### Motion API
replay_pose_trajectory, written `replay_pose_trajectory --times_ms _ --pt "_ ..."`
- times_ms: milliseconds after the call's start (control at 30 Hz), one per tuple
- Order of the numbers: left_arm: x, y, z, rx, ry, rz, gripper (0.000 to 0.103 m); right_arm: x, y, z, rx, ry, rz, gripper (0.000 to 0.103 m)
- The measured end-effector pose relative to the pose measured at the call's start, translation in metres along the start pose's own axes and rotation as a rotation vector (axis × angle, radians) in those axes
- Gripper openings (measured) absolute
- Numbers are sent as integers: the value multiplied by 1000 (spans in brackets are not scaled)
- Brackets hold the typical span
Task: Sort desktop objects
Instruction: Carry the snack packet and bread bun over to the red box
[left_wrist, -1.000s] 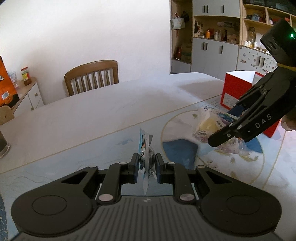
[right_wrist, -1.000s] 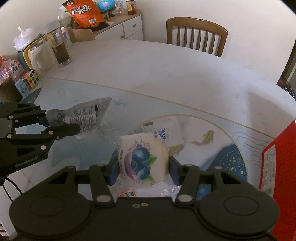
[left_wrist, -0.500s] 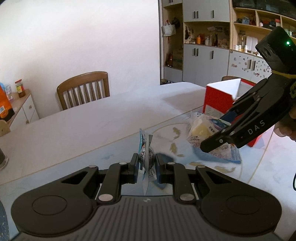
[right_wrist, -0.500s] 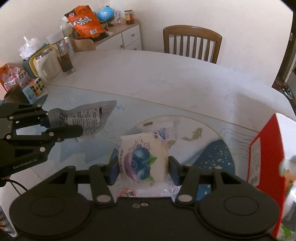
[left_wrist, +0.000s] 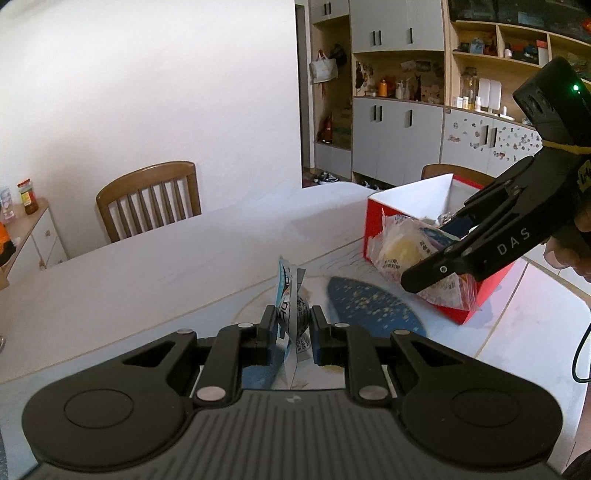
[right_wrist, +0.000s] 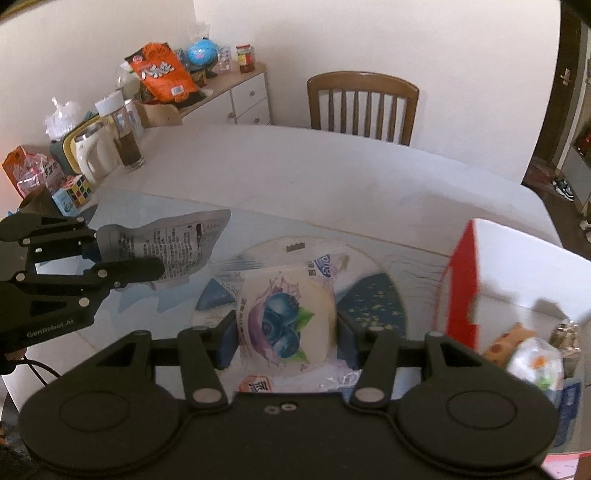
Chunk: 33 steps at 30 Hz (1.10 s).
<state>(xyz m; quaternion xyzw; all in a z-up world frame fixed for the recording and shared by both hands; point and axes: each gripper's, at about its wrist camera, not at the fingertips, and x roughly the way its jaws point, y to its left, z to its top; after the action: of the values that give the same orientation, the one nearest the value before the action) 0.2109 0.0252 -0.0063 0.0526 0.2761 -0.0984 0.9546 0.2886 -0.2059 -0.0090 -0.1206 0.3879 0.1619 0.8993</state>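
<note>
Two snack packets are in carriage: the left tongs (left_wrist: 294, 328) pinch a thin silvery sachet (left_wrist: 291, 314), the right tongs (right_wrist: 287, 332) clench a blueberry cake packet (right_wrist: 286, 321) just beside the red box (right_wrist: 460, 284), so next comes lowering and releasing inside.

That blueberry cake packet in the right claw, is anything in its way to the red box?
Nothing visible is. The blueberry cake packet hangs in the right claw, close beside the open-topped red box. The left claw, holding a silver sachet, is off to the other side.
</note>
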Motion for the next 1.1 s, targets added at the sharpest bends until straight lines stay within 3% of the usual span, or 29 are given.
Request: replay_pose_trajectory --times_ms 1100 --pt "65 -135 78 82 -50 -50 17 -77 -148 -35 49 -50 -65 53"
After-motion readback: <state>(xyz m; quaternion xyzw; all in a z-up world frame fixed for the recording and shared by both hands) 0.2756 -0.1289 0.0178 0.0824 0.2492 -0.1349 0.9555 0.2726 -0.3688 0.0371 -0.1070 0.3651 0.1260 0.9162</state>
